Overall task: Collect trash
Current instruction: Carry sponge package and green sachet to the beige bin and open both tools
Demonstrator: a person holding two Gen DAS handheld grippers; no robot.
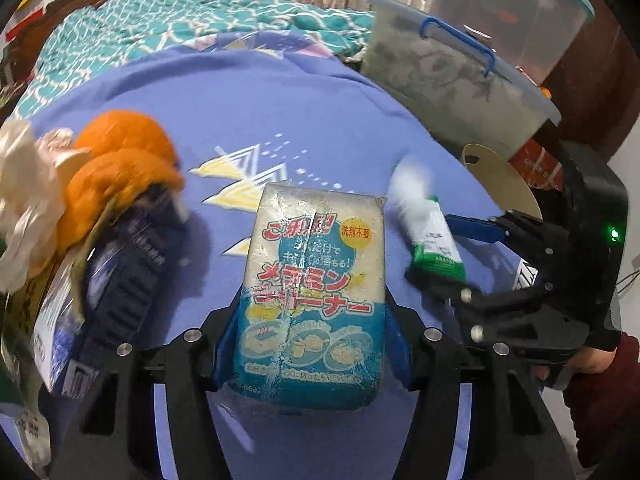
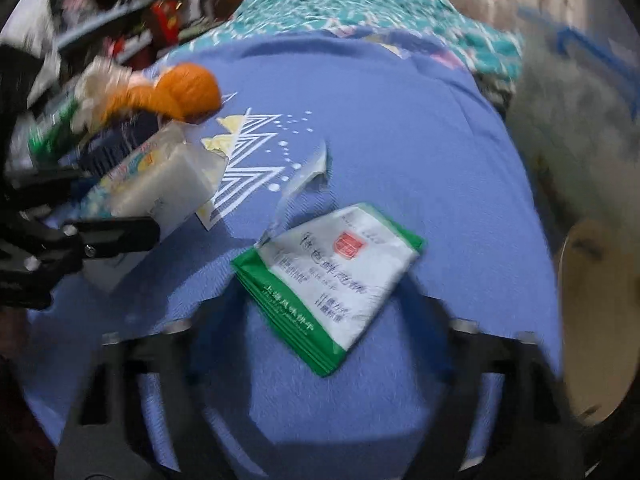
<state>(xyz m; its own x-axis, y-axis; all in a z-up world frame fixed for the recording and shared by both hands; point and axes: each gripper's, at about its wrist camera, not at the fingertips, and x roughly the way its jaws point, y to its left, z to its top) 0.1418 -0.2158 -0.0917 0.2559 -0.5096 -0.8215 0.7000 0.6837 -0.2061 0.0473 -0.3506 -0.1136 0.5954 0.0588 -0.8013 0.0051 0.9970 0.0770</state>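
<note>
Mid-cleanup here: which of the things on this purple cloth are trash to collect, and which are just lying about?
Trash:
- sponge packet, between the left tongs
- green-and-white wrapper, at the right tongs
- orange peel
- crumpled tissue
- dark blue packet

Lying about:
- lidded plastic tub
- teal patterned cloth

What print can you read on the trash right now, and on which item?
Melamine sponge pack: "メラミン" in red.
Same pack, yellow circle: "洗剤不要".
Green-and-white sachet: black characters and a red seal, too blurred to read.
Dark blue packet: print blurred, unreadable.
</note>
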